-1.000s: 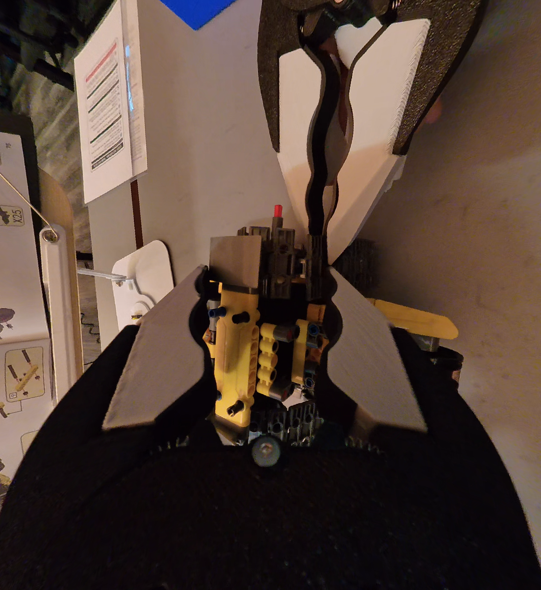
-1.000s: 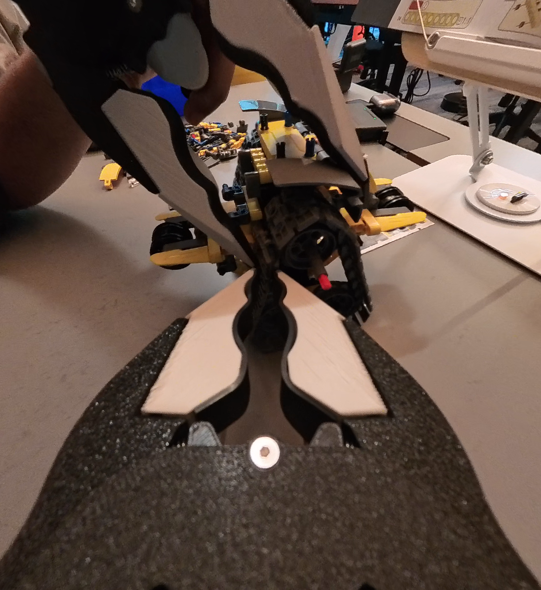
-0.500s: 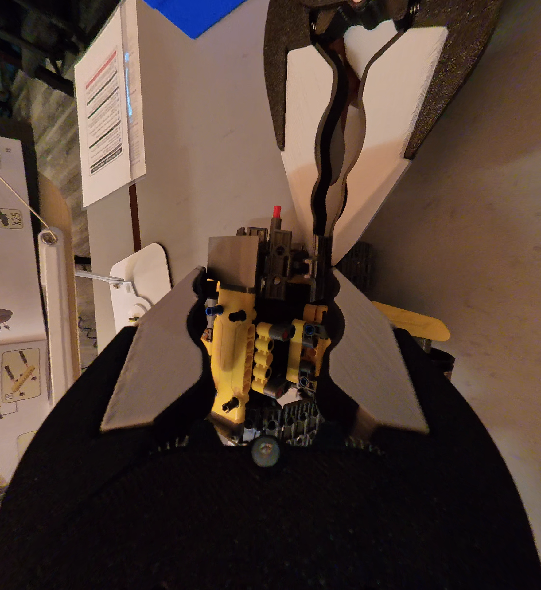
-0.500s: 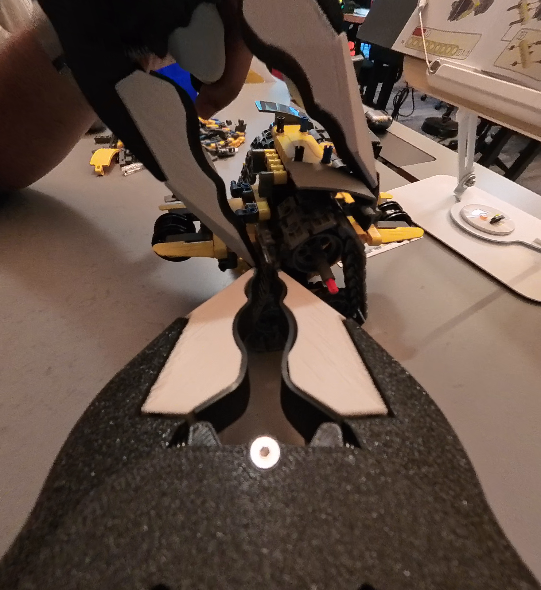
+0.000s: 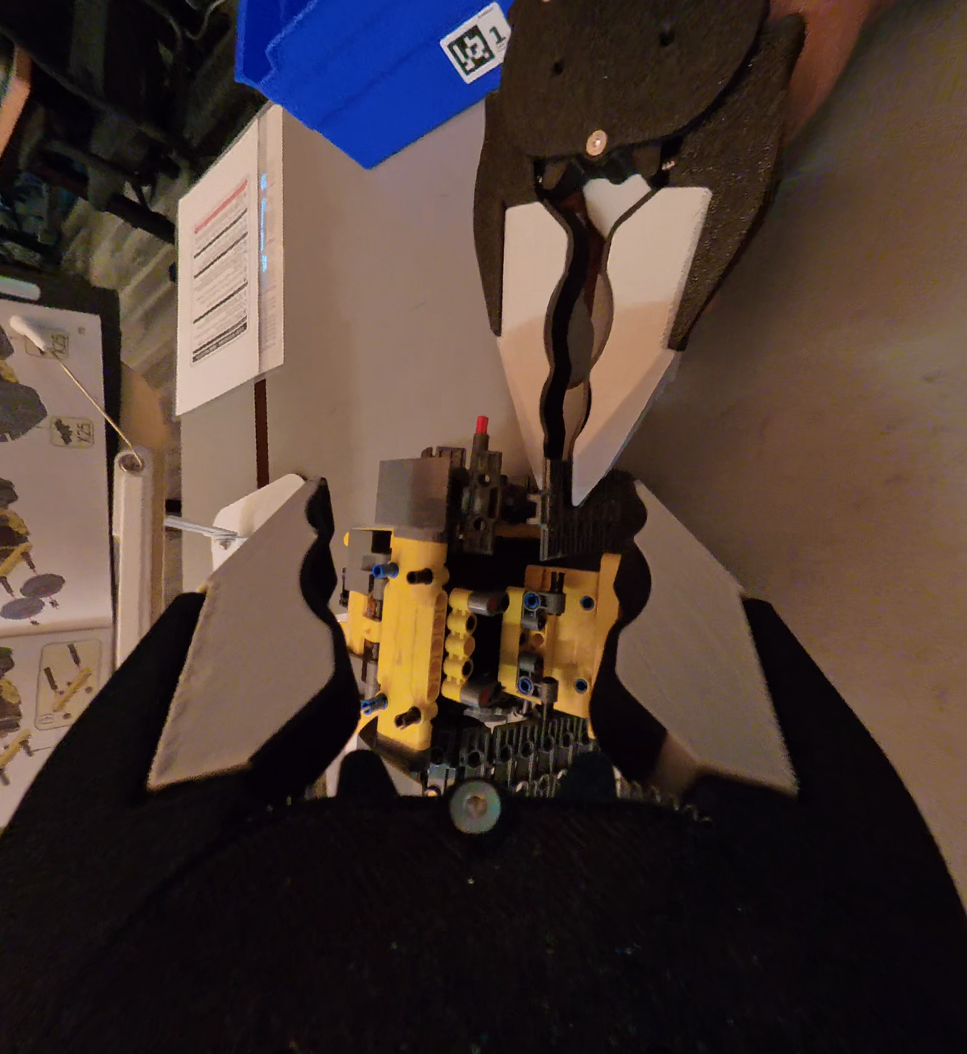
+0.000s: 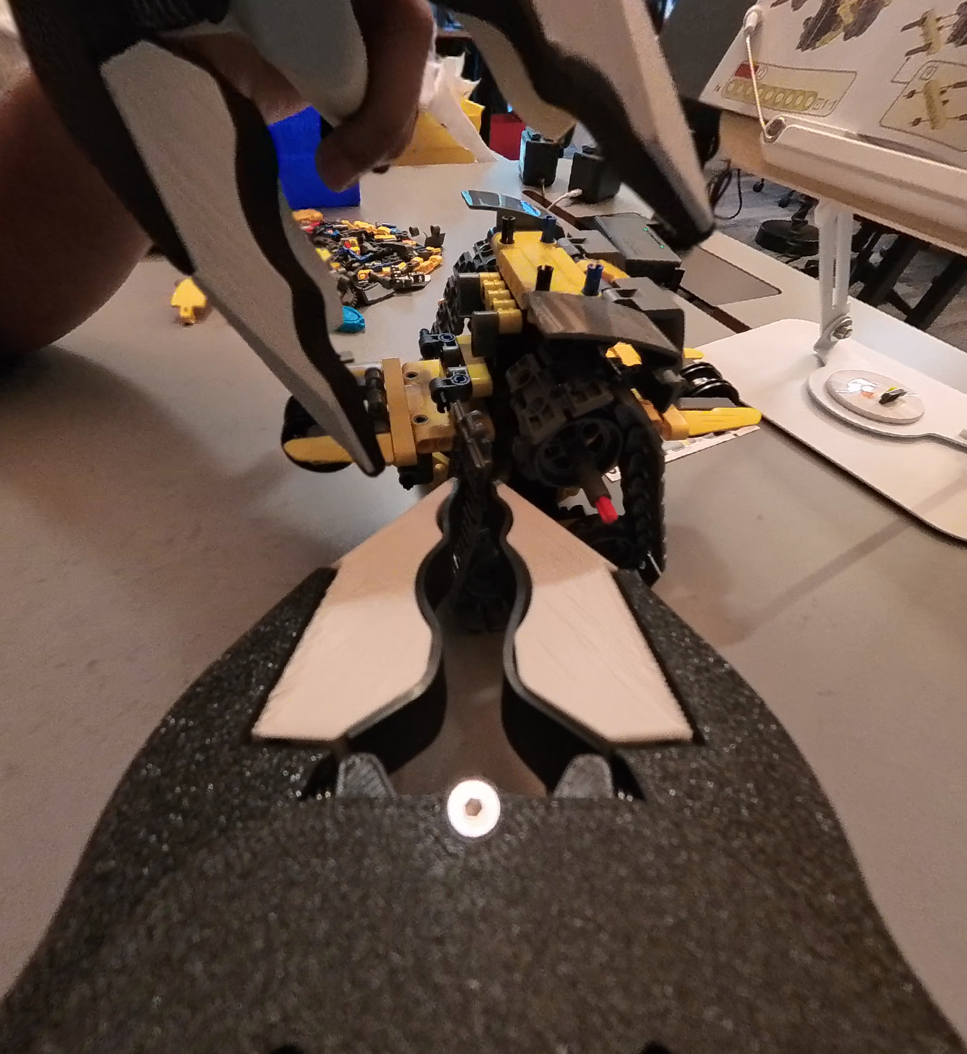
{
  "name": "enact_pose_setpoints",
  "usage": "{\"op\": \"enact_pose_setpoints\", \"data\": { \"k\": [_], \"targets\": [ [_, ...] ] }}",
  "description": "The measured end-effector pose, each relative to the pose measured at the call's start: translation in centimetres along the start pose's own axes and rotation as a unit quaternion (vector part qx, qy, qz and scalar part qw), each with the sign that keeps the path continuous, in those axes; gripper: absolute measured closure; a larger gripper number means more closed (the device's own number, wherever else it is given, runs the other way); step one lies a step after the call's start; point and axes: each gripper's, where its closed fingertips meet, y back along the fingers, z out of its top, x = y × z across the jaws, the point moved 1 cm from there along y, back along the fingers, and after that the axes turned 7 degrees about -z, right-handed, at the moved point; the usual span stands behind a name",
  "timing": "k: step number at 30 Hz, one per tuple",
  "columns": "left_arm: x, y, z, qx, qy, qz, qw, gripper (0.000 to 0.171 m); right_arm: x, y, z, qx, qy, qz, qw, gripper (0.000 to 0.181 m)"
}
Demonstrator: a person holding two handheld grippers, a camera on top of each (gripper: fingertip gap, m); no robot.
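While the left gripper (image 5: 478, 576) straddles the yellow toy vehicle (image 6: 532, 399) with jaws spread wide, gripping nothing, the right gripper (image 6: 472, 496) is pinched onto its black track (image 6: 472, 525) at twelve o'clock; the vehicle stands on the table (image 6: 99, 542), lengthwise away.

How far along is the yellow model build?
Done: the model body is assembled and its fitted track is looped on. In hand: the right tool is shut on a second track at the model's side; the left tool is open astride the body. Left: a parts pile lies loose; the booklet is open.
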Motion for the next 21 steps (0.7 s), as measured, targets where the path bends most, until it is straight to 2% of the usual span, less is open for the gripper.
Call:
{"op": "enact_pose_setpoints", "data": {
  "k": [5,10,16,21],
  "targets": [
    [-1.8,0.4,1.3,0.015,-0.046,0.017,0.999,0.094,-0.1,0.0,0.0,0.0,-0.002,-0.001,1.0,0.174],
    [-3.0,-0.8,1.5,0.07,-0.074,0.046,0.994,0.087,0.0,0.0,0.0,-0.001,-0.002,0.0,1.0,0.174],
    [-2.9,-2.1,0.2,0.191,-0.033,0.101,0.976,0.071,0.0,0.1,0.0,-0.001,-0.003,0.0,1.0,0.174],
    [-3.9,-2.6,0.2,0.199,-0.028,0.107,0.974,0.08,0.1,0.2,0.0,-0.002,-0.003,0.0,1.0,0.174]
  ]
}}
